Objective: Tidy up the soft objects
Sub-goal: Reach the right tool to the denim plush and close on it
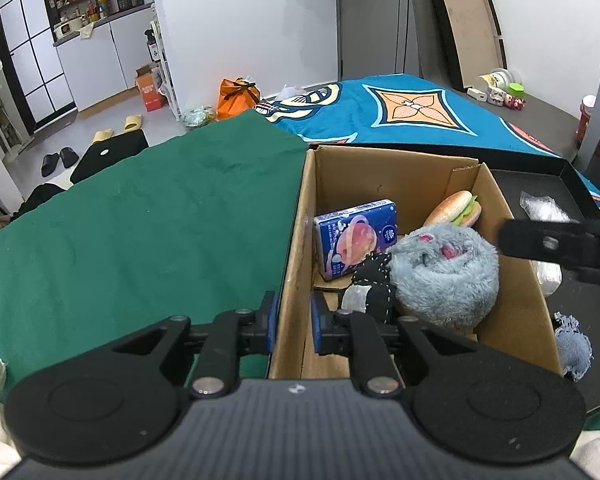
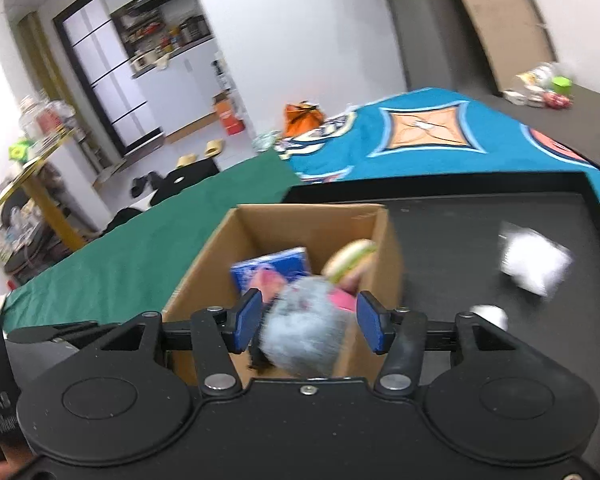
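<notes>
Two tongs are at work, and the box decides what each does next. My left gripper (image 1: 293, 322) is closed on the box (image 1: 296, 216) wall: one blue pad outside, one inside, pinching the cardboard and steadying it. My right gripper (image 2: 309, 322) stands apart, its pads clear of the grey plush (image 2: 304, 336) that sits between and just beyond them, so I judge that toy released into the box and not held. It lies low in the near right corner, with the blue pack (image 2: 272, 270) behind it to the left and the burger toy (image 2: 350, 260) leaning on the far right wall. What remains lies right of the box on the black tray (image 2: 460, 240): a white packet (image 2: 534, 266) well apart, and a small pale thing (image 2: 490, 314) nearer my right finger. The right hand is plainly the nearer one for both. Only the left view shows a blue-grey rag (image 1: 572, 344) on the tray beside the box, and the dark cloth under the plush; the right view is blurred, yet alone shows the whole tray.
</notes>
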A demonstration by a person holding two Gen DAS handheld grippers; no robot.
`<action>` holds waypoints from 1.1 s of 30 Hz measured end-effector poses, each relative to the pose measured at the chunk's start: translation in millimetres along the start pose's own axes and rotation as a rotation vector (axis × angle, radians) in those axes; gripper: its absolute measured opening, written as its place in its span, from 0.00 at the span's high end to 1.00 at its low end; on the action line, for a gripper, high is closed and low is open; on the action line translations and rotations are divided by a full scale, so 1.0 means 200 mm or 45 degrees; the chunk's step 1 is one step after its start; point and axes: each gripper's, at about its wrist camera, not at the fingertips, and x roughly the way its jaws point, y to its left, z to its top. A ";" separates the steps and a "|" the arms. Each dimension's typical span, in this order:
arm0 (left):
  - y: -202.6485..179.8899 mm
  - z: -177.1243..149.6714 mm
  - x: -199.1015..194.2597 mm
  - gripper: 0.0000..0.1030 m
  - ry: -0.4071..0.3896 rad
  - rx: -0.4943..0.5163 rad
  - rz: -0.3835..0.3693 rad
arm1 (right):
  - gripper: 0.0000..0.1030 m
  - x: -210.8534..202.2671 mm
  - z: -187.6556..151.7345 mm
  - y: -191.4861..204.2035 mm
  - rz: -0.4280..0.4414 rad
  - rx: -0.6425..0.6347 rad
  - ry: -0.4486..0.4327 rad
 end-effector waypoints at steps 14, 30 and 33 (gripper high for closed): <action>-0.08 -0.01 -0.04 0.62 0.002 0.073 0.027 | 0.48 -0.13 -0.11 -0.23 -0.113 0.088 0.010; -0.15 0.00 -0.03 0.52 0.019 0.127 0.080 | 0.39 -0.16 -0.28 -0.42 -0.203 0.157 0.084; -0.17 0.00 -0.03 0.49 0.021 0.132 0.087 | 0.39 -0.16 -0.31 -0.46 -0.217 0.168 0.102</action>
